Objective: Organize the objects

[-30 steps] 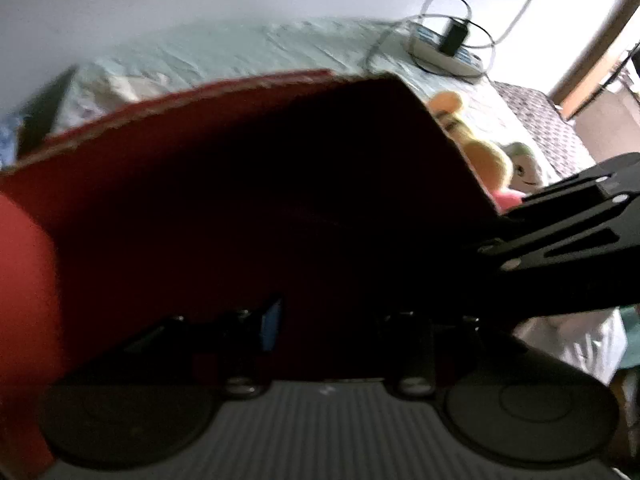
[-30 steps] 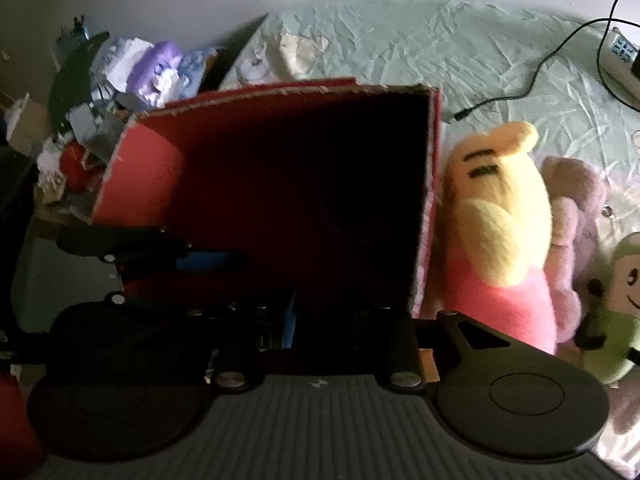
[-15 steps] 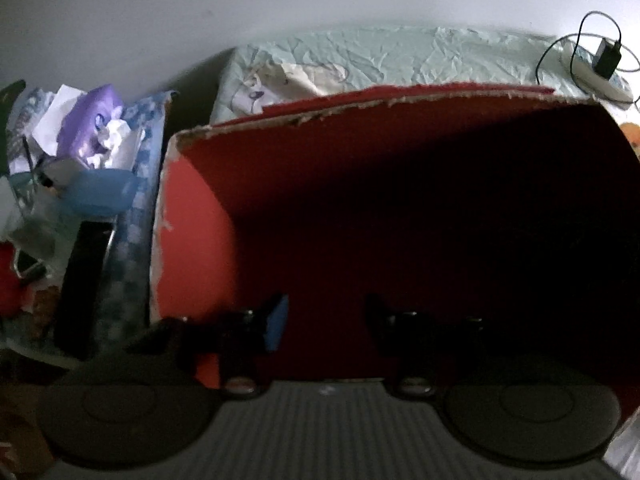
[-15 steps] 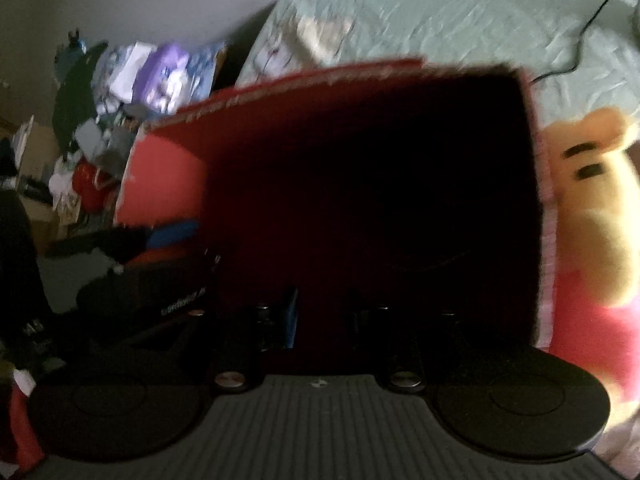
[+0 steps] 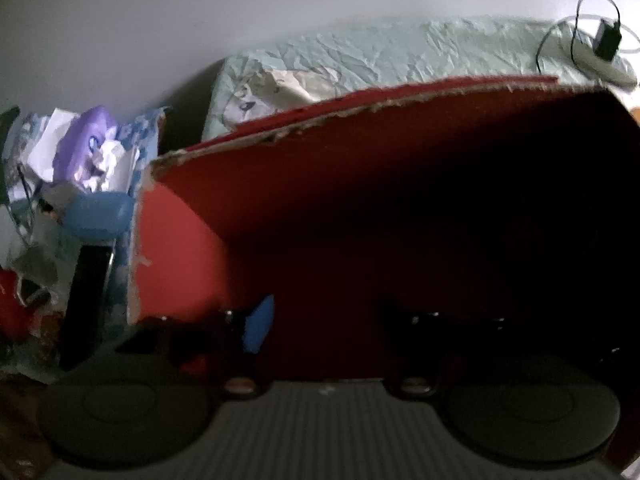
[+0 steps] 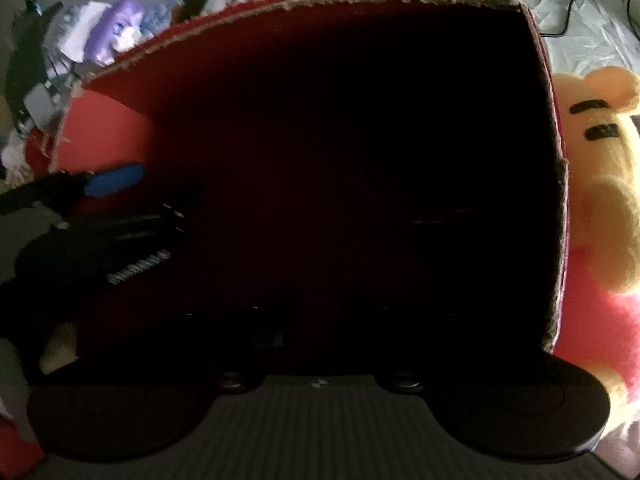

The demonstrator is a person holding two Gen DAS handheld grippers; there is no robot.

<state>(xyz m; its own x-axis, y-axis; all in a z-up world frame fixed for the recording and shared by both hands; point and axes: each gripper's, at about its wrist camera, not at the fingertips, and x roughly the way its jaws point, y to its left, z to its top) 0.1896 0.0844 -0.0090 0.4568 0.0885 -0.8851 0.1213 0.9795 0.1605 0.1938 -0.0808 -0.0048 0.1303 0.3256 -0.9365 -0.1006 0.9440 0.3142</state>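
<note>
From the left wrist view, a large red cardboard box with a torn, frayed upper rim (image 5: 360, 208) fills most of the frame, its open dark interior facing the camera. It sits on a bed covered by a crinkled pale-green sheet (image 5: 420, 48). The left gripper (image 5: 324, 320) reaches into the box; its fingers, one tipped with a blue pad (image 5: 259, 324), stand spread apart with nothing visible between them. At the far right of the bed lies a white power strip with a black plug and cable (image 5: 604, 52). Left of the box a cluttered heap of papers and purple packaging (image 5: 80, 156) rises beside a blue bowl (image 5: 100, 216).

From the right wrist view, the same box (image 6: 320, 80) looms closer, its inside almost black. The right gripper (image 6: 316, 320) points into it; its fingers are lost in the darkness, so I cannot tell whether they are spread or pressed together. The left gripper enters the box from the left side, blue pad (image 6: 114, 179) showing. Just beside the box's right wall leans a yellow plush bear in a pink shirt (image 6: 600, 184).
</note>
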